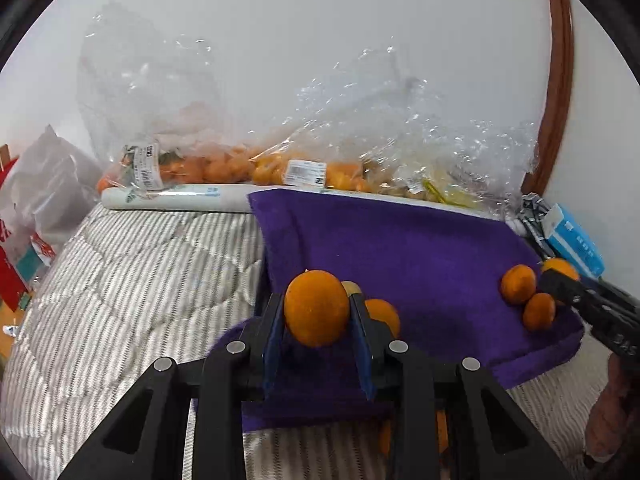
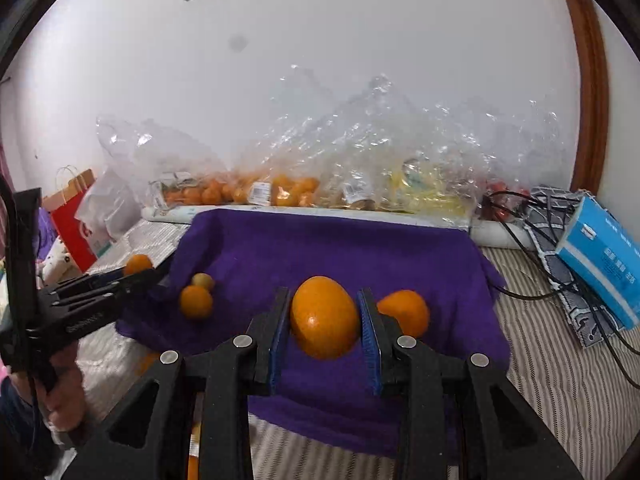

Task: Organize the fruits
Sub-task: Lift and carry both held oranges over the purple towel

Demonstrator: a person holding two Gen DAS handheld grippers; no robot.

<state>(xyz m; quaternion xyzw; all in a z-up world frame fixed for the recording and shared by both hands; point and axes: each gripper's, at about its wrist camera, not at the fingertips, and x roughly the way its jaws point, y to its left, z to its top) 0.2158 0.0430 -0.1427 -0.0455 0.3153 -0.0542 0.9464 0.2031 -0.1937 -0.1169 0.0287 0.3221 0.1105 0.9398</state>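
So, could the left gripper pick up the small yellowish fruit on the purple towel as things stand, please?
Probably not yet. The left gripper is already shut on an orange, so its jaws are full. The small yellowish fruit lies uncovered on the purple towel, beside another orange, so the way looks free otherwise.

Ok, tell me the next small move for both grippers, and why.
Probably carry both fruits on toward a sorting spot. The left gripper is shut on an orange, the right gripper on another orange, both lifted off the purple cloth.
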